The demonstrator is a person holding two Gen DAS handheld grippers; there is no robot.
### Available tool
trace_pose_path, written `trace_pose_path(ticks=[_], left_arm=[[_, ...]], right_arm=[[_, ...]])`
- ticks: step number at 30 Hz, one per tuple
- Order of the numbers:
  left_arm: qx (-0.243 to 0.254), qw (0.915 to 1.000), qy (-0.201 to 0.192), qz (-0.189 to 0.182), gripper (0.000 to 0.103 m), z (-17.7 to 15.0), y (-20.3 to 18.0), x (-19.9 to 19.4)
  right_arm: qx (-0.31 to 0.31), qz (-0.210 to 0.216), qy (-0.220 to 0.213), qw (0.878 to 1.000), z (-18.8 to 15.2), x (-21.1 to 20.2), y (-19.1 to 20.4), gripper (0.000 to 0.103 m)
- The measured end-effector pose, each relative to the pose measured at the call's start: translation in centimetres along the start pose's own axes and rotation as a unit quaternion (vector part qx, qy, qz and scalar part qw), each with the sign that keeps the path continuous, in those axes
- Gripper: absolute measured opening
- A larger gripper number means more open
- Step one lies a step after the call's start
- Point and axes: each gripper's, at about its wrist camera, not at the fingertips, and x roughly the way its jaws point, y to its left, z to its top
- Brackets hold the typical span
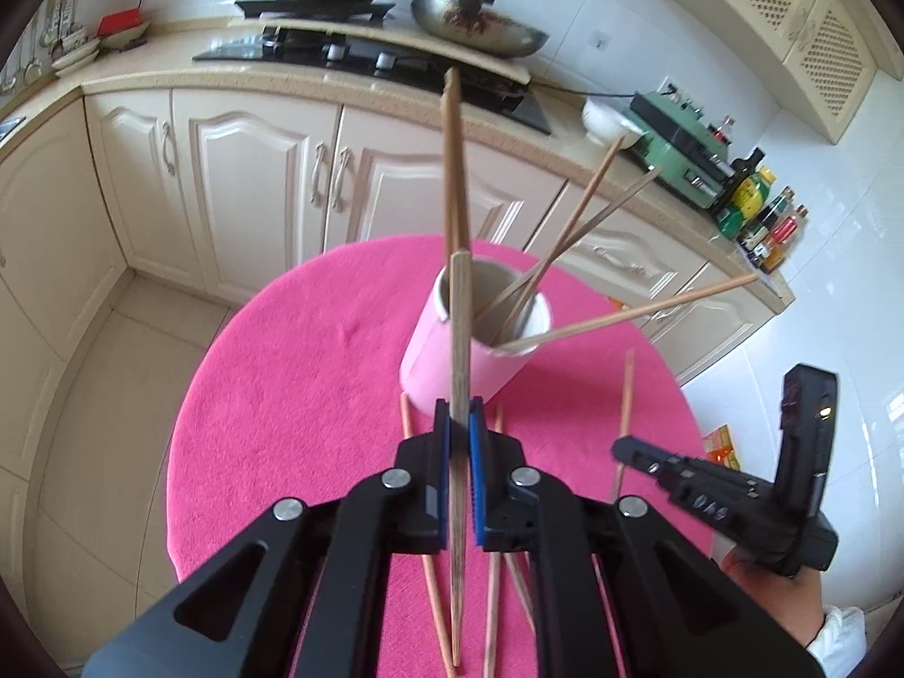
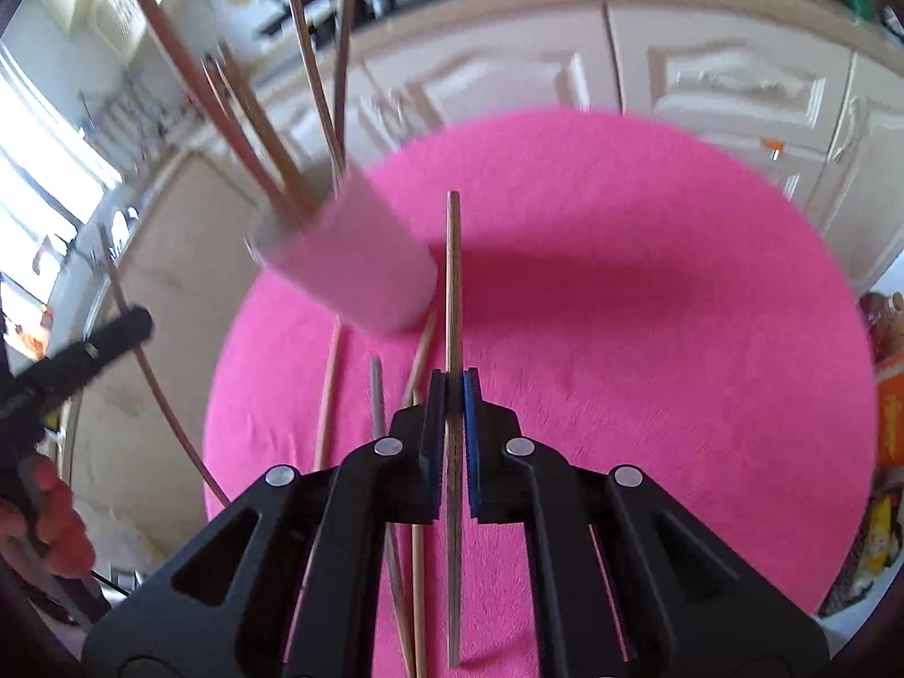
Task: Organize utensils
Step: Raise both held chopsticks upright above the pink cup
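Note:
A pale pink cup (image 1: 452,350) stands on the round pink table (image 1: 294,373) with several wooden chopsticks leaning out of it. My left gripper (image 1: 459,412) is shut on one darker chopstick (image 1: 460,316), held upright just in front of the cup. My right gripper (image 2: 453,381) is shut on another chopstick (image 2: 453,271), lifted above the cloth to the right of the cup (image 2: 356,277). Loose chopsticks (image 1: 624,401) lie on the cloth near the cup's base, partly hidden under the fingers. The right gripper (image 1: 630,446) shows at the lower right of the left wrist view.
Cream kitchen cabinets (image 1: 248,181) and a counter with a hob (image 1: 361,51), pots and a wok (image 1: 480,22) stand behind the table. Bottles (image 1: 763,214) line the counter at the right. A hand (image 2: 51,520) holding the left gripper shows at the left edge.

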Motion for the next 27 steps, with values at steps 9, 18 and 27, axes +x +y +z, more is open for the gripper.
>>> trace_pose_path(ticks=[9,18,27], left_arm=[[0.012,0.9986,-0.05,-0.013,0.006,2.7,-1.6,-2.3],[-0.001,0.9906,-0.136,-0.017,0.006,7.2,-2.2,-4.5],[-0.026,0.9799,-0.197,-0.014,0.006,10.6,-2.2,-4.5]], right_arm=[[-0.014,0.018,-0.106,0.994,3.0,-4.4,1.6,0.007],[-0.046,0.017,-0.17,0.984,6.8,-7.5,3.4,0.007],[-0.091,0.031,-0.234,0.967,11.4,-10.0,5.6,0.007]])
